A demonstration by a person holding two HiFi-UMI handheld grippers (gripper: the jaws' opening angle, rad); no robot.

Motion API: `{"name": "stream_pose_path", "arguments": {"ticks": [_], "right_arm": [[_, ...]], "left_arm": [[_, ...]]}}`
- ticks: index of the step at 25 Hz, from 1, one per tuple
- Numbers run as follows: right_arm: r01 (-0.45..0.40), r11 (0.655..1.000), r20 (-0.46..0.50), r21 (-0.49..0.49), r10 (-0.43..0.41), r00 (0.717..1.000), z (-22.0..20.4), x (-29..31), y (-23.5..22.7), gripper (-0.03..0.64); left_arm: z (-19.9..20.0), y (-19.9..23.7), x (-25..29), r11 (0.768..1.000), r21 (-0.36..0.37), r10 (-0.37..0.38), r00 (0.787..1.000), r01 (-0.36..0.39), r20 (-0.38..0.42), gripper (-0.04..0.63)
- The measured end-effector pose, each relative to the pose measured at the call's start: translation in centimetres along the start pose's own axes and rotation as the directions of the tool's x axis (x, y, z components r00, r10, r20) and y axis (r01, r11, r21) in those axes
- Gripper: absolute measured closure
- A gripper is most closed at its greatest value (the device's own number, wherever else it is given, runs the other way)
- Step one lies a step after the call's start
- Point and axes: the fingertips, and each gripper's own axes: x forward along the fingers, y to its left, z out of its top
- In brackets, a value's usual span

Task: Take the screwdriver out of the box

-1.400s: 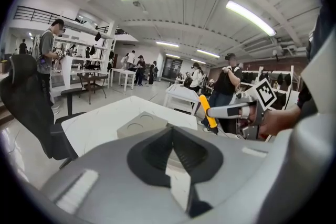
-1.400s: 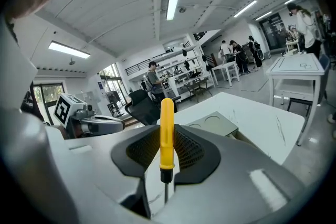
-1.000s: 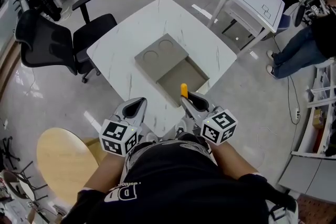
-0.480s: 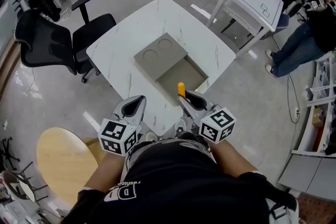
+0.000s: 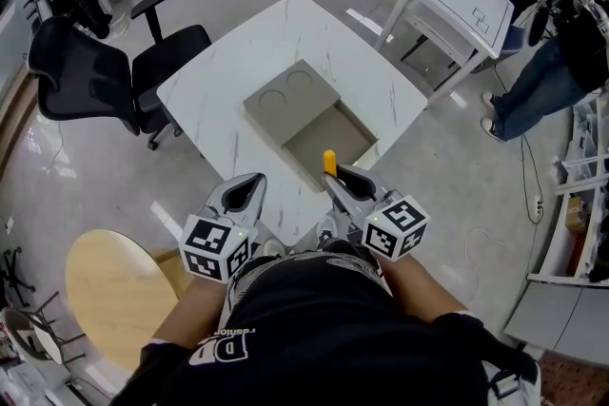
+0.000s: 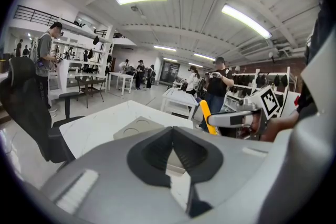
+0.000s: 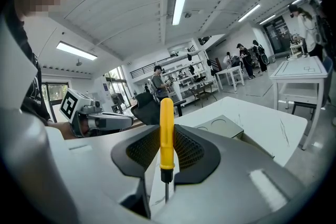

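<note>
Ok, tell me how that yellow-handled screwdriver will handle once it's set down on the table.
Probably stiff and light: the screwdriver stands straight, pinched only at its handle by the right gripper. Its round handle looks apt to roll on the smooth table.

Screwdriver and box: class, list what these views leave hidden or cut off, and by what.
- Screwdriver tip: right gripper view, the shaft vanishes behind the right gripper's body; head view shows only the handle end.
- Box near corner: head view, covered by that gripper.
</note>
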Motion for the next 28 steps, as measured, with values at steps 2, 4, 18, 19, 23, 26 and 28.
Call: {"name": "stream_pose_path", "arguments": {"ticks": [2, 4, 18, 19, 23, 26, 28], "right_arm": [[-0.008, 1.000, -0.001, -0.001, 0.008, 1.000, -0.05, 0.01, 0.21, 0.537], [-0.013, 1.000, 0.000, -0.006, 0.013, 1.000, -0.02, 0.03, 0.43, 0.538], [-0.025, 1.000, -0.007, -0.017, 0.025, 1.000, -0.16, 0.16, 0.60, 0.538], [-0.028, 0.999, -0.011, -0.023, 0.028, 1.000, -0.18, 0.16, 0.67, 0.538], [-0.030, 0.999, -0.017, -0.028, 0.030, 0.999, -0.53, 0.09, 0.82, 0.538], [-0.025, 0.999, -0.013, -0.020, 0.024, 1.000, -0.51, 0.09, 0.74, 0.538], [-0.021, 1.000, -0.010, -0.015, 0.021, 1.000, -0.53, 0.10, 0.71, 0.538]], "left_arm": [[-0.08, -0.03, -0.08, 1.000, 0.001, 0.001, 1.000, -0.001, -0.001, 0.537], [-0.12, -0.10, -0.12, 1.000, 0.001, 0.001, 1.000, -0.001, -0.001, 0.537], [0.07, -0.55, 0.02, 1.000, 0.010, -0.001, 1.000, 0.001, 0.005, 0.537], [0.04, -0.59, 0.03, 1.000, 0.014, -0.002, 1.000, 0.002, 0.003, 0.537], [-0.43, -0.59, -0.09, 1.000, 0.010, 0.002, 1.000, -0.001, -0.007, 0.537], [-0.29, -0.71, 0.04, 1.000, 0.004, 0.000, 1.000, 0.000, -0.005, 0.537], [-0.23, -0.82, 0.15, 1.000, 0.004, -0.003, 1.000, 0.003, -0.006, 0.537]]}}
